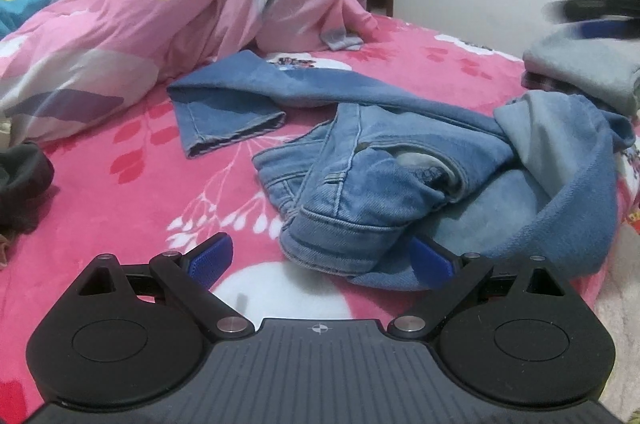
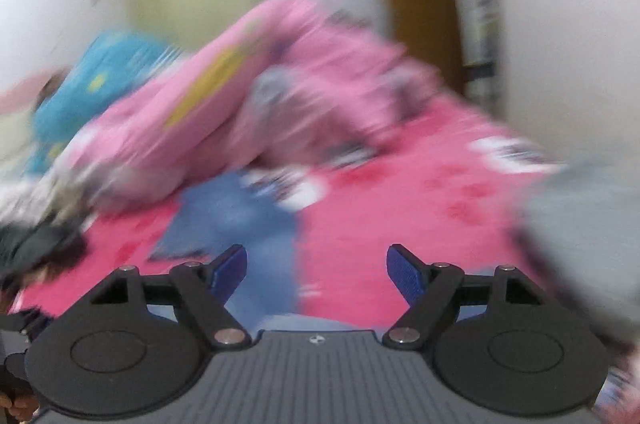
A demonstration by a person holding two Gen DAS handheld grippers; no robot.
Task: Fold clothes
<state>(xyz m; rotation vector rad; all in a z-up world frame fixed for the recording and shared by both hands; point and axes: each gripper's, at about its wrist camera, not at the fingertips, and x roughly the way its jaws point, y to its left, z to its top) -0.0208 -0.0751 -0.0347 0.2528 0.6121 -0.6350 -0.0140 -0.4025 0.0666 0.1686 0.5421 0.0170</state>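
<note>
1 pair of blue jeans (image 1: 360, 160) lies crumpled in the middle of the pink floral bedspread (image 1: 120, 208), 1 leg stretched away toward the heaped pink duvet (image 1: 168, 8), the waistband bunched near the camera and the other leg looped round to the right. Nothing about it looks folded yet. At the right edge of the bed a small stack of folded clothes (image 1: 580, 72), grey on top with a darker piece beneath, suggests that at least 2 items are already done. A dark garment (image 1: 20, 180) at the left edge seems to be waiting its turn.

The left gripper (image 1: 320, 256) hovers just short of the jeans' waistband with its jaws wide apart and nothing pinched; the right-hand blue pad (image 1: 432, 260) sits at the denim's edge, and contact cannot be told. The right gripper (image 2: 316, 272) also has its jaws spread and empty; in the left view it is a blur above the stack, and its own view is badly smeared.

By my reading the jeans are next, with straightening and folding all still to do.
</note>
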